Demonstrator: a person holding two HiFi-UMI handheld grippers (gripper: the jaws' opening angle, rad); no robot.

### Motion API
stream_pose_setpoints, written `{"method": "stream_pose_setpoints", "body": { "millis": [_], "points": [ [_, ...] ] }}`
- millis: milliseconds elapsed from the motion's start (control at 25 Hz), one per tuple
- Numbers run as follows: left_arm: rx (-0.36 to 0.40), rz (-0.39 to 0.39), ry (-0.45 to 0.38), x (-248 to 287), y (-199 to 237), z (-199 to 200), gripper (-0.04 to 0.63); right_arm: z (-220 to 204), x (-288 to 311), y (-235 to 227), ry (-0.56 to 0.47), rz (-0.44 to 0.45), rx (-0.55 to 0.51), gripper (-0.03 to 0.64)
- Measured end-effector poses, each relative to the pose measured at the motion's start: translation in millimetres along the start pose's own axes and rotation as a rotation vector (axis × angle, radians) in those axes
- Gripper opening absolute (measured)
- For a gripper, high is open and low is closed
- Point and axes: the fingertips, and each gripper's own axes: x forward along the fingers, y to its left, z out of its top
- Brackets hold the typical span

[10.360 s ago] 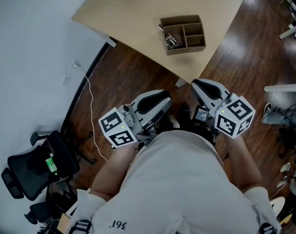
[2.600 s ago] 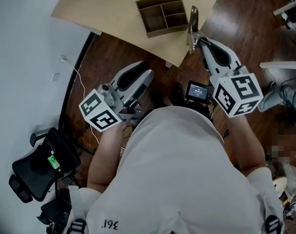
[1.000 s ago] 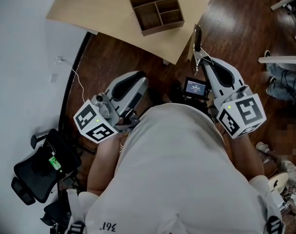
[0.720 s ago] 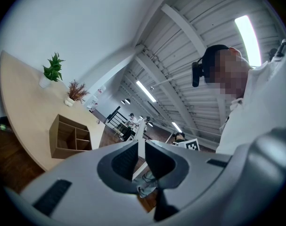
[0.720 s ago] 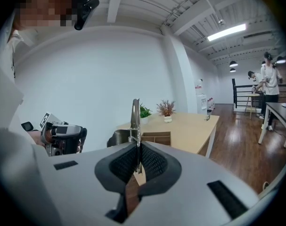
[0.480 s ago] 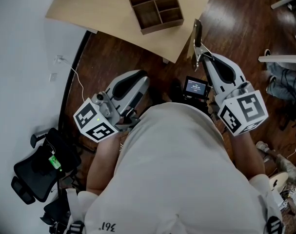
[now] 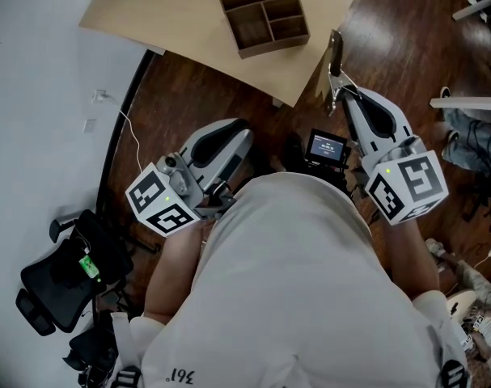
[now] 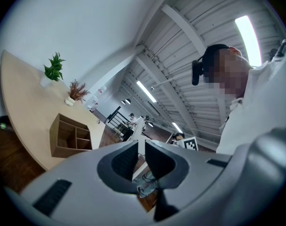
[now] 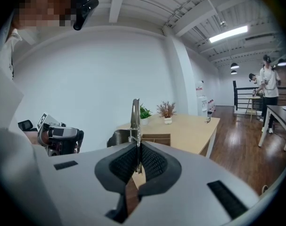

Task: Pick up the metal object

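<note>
Nearest the head camera is the person's white shirt (image 7: 302, 281), with both grippers held out in front of it. The left gripper (image 8: 140, 149) sits low by the person's left side, its jaws a little apart with nothing between them (only the room beyond shows through the gap). A small lit screen (image 7: 328, 146) sits between the two grippers. The right gripper (image 9: 137, 147) reaches further forward, its jaws pinching the lower end of the metal object (image 9: 135, 112), a slim bright strip that stands upright out of the ribbed pads. From the head view the metal object (image 7: 335, 51) hangs in the air over the dark wooden floor (image 7: 229, 95), just off the right edge of the pale wooden surface (image 7: 172, 14) and clear of it. Further on, a brown compartment box (image 7: 265, 18) rests on that surface, its sections bare. At the surface's far end, the right gripper view shows a green potted plant (image 9: 143, 113) beside a reddish dried one (image 9: 167, 111).
</note>
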Motion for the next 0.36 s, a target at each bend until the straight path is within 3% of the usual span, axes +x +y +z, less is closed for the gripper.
{"method": "stream_pose_setpoints", "body": {
  "millis": [360],
  "points": [
    [0.000,-0.003,0.004,0.2,-2.3,-0.3,0.041,0.2,1.1,-1.7,0.005,-0.004,0.000,0.005]
  ]
}}
